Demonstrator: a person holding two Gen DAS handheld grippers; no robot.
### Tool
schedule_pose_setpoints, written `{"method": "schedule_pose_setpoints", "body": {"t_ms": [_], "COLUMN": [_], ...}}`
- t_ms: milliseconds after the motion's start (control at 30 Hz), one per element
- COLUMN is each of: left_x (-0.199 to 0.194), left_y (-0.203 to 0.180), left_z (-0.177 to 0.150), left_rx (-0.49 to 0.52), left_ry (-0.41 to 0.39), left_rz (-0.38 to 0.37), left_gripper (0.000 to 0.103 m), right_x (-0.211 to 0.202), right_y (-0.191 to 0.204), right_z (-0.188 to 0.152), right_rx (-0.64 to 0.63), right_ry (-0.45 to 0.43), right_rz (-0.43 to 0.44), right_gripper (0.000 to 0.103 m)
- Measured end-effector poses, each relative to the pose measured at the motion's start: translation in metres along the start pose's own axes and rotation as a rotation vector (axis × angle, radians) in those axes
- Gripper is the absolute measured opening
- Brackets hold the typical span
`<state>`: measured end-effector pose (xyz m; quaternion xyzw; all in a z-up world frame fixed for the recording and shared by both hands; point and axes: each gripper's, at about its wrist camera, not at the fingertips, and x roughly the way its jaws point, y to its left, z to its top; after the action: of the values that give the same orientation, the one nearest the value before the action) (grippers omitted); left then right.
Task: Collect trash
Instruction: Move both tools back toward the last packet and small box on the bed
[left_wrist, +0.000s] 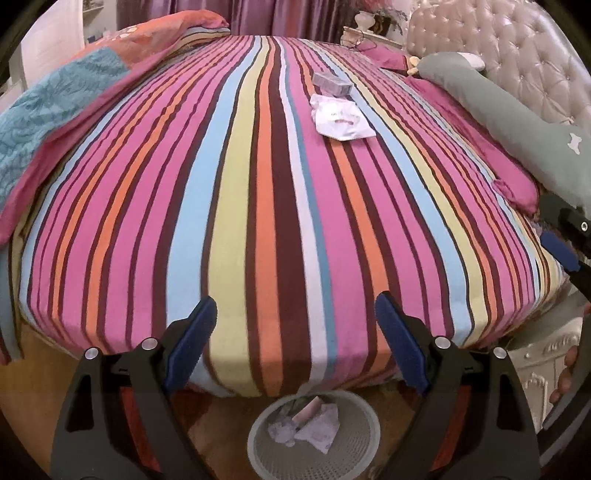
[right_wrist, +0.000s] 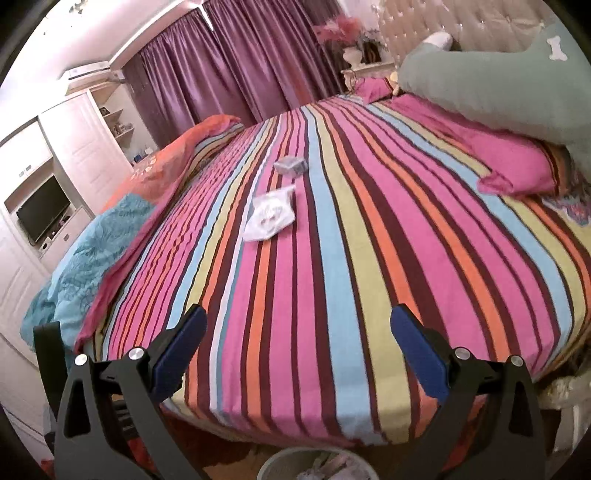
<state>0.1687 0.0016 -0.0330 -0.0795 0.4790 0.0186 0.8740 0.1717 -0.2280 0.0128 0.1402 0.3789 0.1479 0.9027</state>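
With both grippers (left_wrist: 295, 332) (right_wrist: 299, 347) spread and empty, reach flat over the bed (left_wrist: 229, 206) and pinch the wrapper's (left_wrist: 341, 120) raised edge.

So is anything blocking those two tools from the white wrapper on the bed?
Nothing visible. Only bare striped bedspread lies between the left tool, the right tool and the white wrapper; the small box sits beyond it.

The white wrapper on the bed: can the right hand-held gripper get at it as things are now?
Probably yes. The right hand-held gripper is open, and only bare striped sheet lies between it and the white wrapper. It must travel well forward over the bed first.
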Motion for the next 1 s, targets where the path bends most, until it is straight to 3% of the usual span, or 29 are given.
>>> {"method": "schedule_pose_setpoints", "body": {"t_ms": [267,633,1000], "left_x": [0.029,0.063,0.099], "left_y": [-0.013,-0.021,-0.036], "left_z": [0.03,0.085,0.138], "left_rx": [-0.023,-0.051,-0.062], "left_ry": [0.01,-0.018,-0.036], "left_rz": [-0.009,-0.017,-0.043], "left_gripper": [0.085,0.085,0.085], "right_x": [0.017,0.067,0.122], "right_y": [-0.001,0.001,0.007], "right_z": [0.029,0.066,0.112], "right_rx": [-0.092,-0.15,-0.209], "right_ry": [-0.093,-0.005,0.024], "right_rz": [-0.041,-0.018,0.021], "right_gripper": [0.095,0.095,0.095]}}
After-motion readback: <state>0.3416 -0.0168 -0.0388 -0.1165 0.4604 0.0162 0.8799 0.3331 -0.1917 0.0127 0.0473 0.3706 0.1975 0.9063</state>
